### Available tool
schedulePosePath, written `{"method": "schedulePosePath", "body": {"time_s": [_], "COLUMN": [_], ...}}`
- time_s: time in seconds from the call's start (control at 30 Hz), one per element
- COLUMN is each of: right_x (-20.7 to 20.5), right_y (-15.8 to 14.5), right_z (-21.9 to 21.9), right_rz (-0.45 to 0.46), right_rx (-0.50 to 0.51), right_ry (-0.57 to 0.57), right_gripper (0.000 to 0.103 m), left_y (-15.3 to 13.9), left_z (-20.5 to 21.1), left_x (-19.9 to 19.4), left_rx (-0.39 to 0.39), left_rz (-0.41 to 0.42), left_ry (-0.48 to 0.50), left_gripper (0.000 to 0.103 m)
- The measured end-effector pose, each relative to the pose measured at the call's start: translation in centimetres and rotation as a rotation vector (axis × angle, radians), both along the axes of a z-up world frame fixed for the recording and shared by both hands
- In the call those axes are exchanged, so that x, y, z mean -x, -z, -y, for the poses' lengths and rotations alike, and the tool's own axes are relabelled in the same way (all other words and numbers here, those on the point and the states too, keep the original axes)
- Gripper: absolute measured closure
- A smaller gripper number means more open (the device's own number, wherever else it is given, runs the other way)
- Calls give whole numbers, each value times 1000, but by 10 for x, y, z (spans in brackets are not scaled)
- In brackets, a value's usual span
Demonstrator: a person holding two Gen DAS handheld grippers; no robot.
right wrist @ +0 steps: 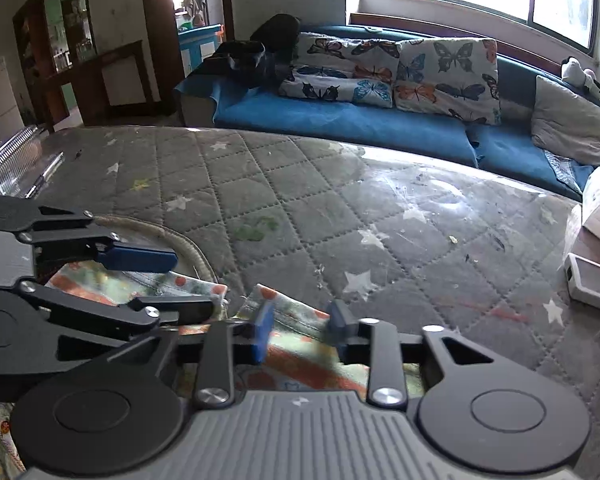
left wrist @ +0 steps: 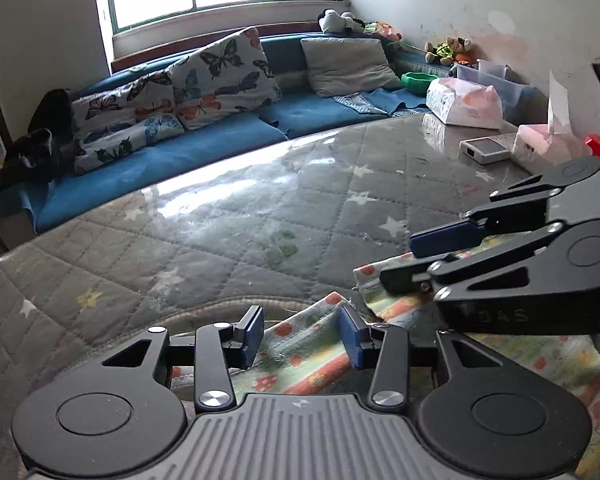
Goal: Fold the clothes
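A patterned garment (left wrist: 300, 356) with orange and green prints lies on the quilted grey table cover (left wrist: 220, 220) at the near edge. My left gripper (left wrist: 302, 338) is open, its blue pads either side of a raised fold of the cloth. My right gripper (left wrist: 412, 258) shows at the right of the left wrist view, open over another corner of the garment. In the right wrist view the right gripper (right wrist: 300, 330) is open around a cloth edge (right wrist: 288, 304), and the left gripper (right wrist: 188, 280) is open beside it on the left.
A blue sofa (left wrist: 220, 140) with butterfly cushions (left wrist: 224, 76) runs behind the table. Tissue packs (left wrist: 464, 102), a small white device (left wrist: 486, 150) and clear boxes stand at the table's right end. A clear ribbed object (right wrist: 16, 156) lies at the far left.
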State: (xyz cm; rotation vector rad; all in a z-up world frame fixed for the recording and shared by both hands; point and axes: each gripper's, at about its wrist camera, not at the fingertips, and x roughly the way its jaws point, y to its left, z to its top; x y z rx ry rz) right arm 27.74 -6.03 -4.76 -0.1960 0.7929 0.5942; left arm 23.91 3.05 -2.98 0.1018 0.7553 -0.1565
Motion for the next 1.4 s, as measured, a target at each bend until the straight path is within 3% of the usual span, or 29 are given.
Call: {"method": "schedulePosePath", "body": {"time_s": [0.03,0.07,0.13,0.2,0.43,0.53,0.6,0.67,0.8,0.87,1.03,1.13,1.2,1.23,1.4], "right_x": [0,1,3,9,27,21,13,8,0,0,4,6,8,9,19], "right_y": [0,0,-1,-6,-32,-29,-21,-14,1,4,8,7,7,7,-3], "right_z": [0,1,2,4,16,11,6,2,-1,-1,-7,-10,-11,-11,-3], "right_rz": [1,2,8,25,83,61,33,11,0,4,31,30,36,40,69], "right_rx": [-5,-8,-16,-22,-29,-17,-22,-28,-24,-22,14,14,13,12,-36], "right_ry": [0,2,2,-3,-13,-22,-17,-9,2,-2,-12,-22,-20,-18,-7], "right_gripper": [97,101,102,103,103,95,80,71,67,67,68,85,94,95,98], "left_y": [1,2,1,-1,-27,-32,-31,-28,-17,-11,2,5,5,5,-6], "left_z": [-1,-2,-2,0,-6,-2,1,-2,-4,-4,-5,-5,-6,-5,-3], "left_x": [-1,-2,-2,1,32,45,43,35,19,14,5,2,2,3,10], "left_rx": [8,19,43,37,80,46,21,31,-2,-10,4,21,33,36,58], "left_rz": [-3,-6,-10,8,99,112,112,96,78,66,29,13,7,7,43], "left_ry": [-1,-1,5,2,16,54,44,35,46,53,53,47,57,63,43], "left_gripper": [61,75,92,101,103,103,103,99,86,64,63,66,81,93,103]}}
